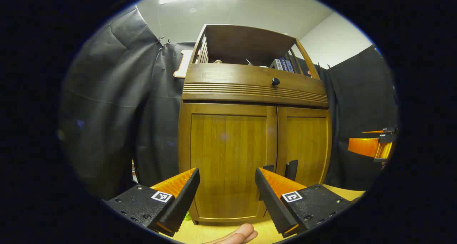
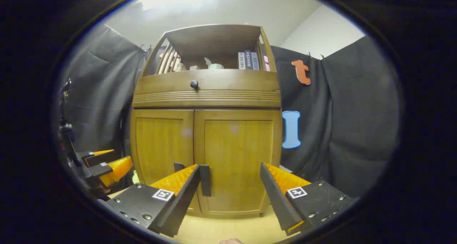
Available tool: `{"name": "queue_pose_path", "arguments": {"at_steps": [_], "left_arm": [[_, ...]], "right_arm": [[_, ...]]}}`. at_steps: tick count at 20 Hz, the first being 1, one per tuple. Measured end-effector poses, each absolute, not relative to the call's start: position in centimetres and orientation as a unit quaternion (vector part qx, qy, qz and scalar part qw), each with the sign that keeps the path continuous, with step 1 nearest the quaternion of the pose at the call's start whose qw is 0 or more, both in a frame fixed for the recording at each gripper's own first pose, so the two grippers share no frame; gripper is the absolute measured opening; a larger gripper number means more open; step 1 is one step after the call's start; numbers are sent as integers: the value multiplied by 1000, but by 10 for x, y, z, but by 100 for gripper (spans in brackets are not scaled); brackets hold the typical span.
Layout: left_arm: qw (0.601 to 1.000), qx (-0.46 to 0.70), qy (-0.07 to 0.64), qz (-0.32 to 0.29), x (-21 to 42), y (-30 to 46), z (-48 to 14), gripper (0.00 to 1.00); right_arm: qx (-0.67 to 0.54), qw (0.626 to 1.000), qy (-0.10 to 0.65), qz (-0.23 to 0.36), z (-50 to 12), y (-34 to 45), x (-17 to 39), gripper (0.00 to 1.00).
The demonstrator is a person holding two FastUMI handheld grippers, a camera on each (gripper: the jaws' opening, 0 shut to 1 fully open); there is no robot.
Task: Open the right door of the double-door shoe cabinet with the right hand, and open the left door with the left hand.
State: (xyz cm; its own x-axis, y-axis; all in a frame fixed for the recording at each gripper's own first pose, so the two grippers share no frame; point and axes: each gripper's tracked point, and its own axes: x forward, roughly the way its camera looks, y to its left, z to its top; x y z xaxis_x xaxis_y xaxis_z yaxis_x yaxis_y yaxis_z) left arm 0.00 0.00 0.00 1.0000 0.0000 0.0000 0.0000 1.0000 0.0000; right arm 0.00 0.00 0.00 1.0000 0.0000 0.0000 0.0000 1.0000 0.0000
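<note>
The shoe cabinet point(image 1: 250, 130) stands on the table point(image 2: 228, 229), both doors shut. In front of its left door point(image 1: 228, 162) the left tongs point(image 1: 227, 179) gape wide, holding nothing; before its right door point(image 2: 237, 162) the right tongs point(image 2: 230, 176) likewise.

Shoe cabinet point(image 1: 250, 130), landmark for all entries.

- Left door handle point(image 1: 268, 168): lower part covered by a finger of the left gripper point(image 1: 227, 190); shape not determinable.
- Right door handle point(image 2: 205, 180): its left edge is partly masked by a finger of the right gripper point(image 2: 230, 187).
- Cabinet base: front feet largely hidden behind both grippers' fingers.
- Upper shelf contents: books point(image 2: 248, 60), spines too small to tell apart; pale objects point(image 2: 214, 65) beside them, unidentifiable.
- Small green item point(image 2: 135, 178) at the cabinet's lower left corner: mostly hidden, kind unclear.
- A person's fingers point(image 1: 237, 235) below the cabinet: cut off by the picture's edge.
</note>
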Motion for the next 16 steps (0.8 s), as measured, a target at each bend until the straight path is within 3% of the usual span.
{"name": "queue_pose_path", "arguments": {"at_steps": [1, 5, 6, 9, 10, 12, 13, 16], "left_arm": [[1000, 0, -2, 0, -1, 0, 1, 96], [1000, -11, 0, 3, 0, 3, 2, 92], [1000, -15, 3, 3, 2, 5, 1, 92], [1000, -10, 9, 13, 8, 9, -3, 96], [1000, -6, 11, 18, 9, 9, -5, 92], [1000, -4, 12, 22, 10, 10, -7, 92], [1000, -4, 11, 21, 10, 9, -6, 92], [1000, 1, 4, 13, 5, 4, -4, 93]], "right_arm": [[12, 1000, -3, 2, 3, 1, 0, 99], [7, 1000, 10, -19, -4, -14, 3, 96], [-1, 1000, 12, -22, -8, -17, 5, 100], [-3, 1000, 8, -15, -12, -18, 11, 95], [3, 1000, 9, -9, -16, -17, 16, 99], [-6, 1000, 6, -10, -22, -22, 23, 96], [-12, 1000, 4, -20, -24, -28, 28, 100], [-15, 999, 14, -28, -42, -24, 39, 96]]}}
